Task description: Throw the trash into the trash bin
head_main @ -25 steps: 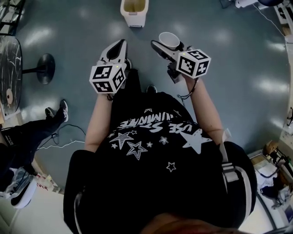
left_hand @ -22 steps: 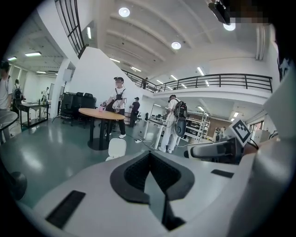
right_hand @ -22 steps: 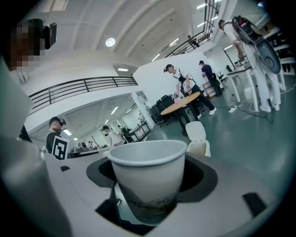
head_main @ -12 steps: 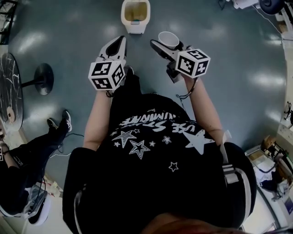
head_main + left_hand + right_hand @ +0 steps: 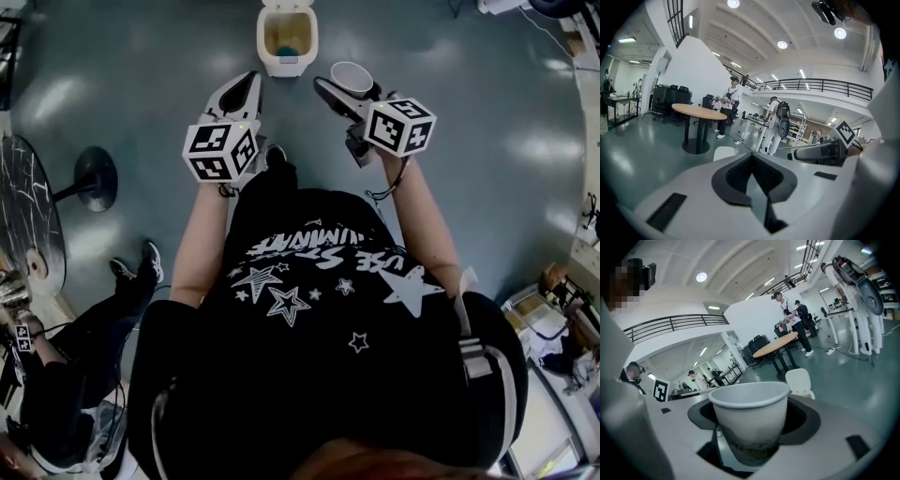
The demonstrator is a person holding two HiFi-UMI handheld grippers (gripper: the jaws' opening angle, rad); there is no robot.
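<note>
White paper cup (image 5: 749, 418), upright, clasped in our right gripper (image 5: 342, 89). Our left gripper (image 5: 250, 79) is clenched, empty. We list an open trash bin (image 5: 286, 62) ahead of both.

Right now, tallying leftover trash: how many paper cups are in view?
1: a paper cup, upright in the right gripper, short of the open trash bin ahead. Others may lie hidden inside the bin.
</note>
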